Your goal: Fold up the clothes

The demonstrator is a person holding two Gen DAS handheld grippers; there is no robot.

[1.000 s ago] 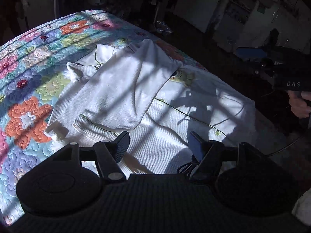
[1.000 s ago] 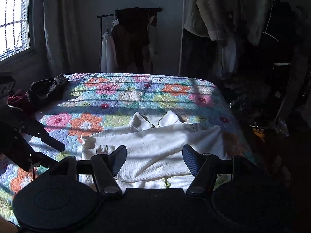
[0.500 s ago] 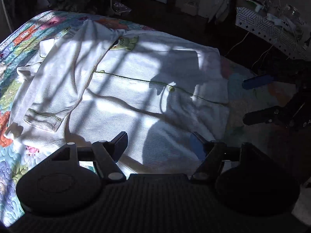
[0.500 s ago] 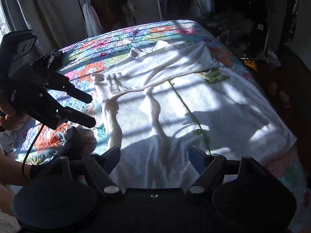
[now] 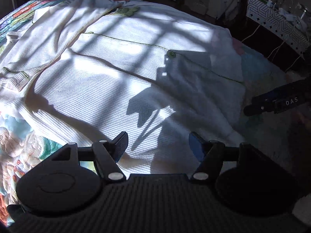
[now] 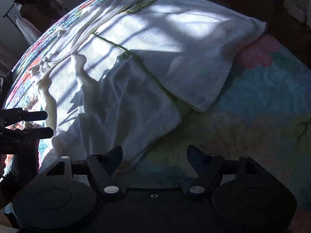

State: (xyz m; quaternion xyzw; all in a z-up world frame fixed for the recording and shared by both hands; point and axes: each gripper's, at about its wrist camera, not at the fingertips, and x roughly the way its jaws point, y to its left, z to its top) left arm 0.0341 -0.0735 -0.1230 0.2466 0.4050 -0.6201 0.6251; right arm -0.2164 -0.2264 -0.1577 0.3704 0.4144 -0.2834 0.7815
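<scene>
White shirt [image 5: 120,73] spread flat on flowered quilt [image 6: 272,89], sleeve folded across at 10 o'clock. Left gripper [image 5: 157,145] closing, nothing between fingers, over hem. Right gripper [image 6: 154,155] wide open, empty, at hem corner.

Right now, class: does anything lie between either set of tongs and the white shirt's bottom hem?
Nothing visible does. The left tongs and right tongs hang open over the white shirt, its hem unobstructed.

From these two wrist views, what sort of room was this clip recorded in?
Most likely a bedroom in a home. A white cardigan lies spread on a bed covered by a floral quilt, and a clothes rack with hanging garments stands behind it.
</scene>
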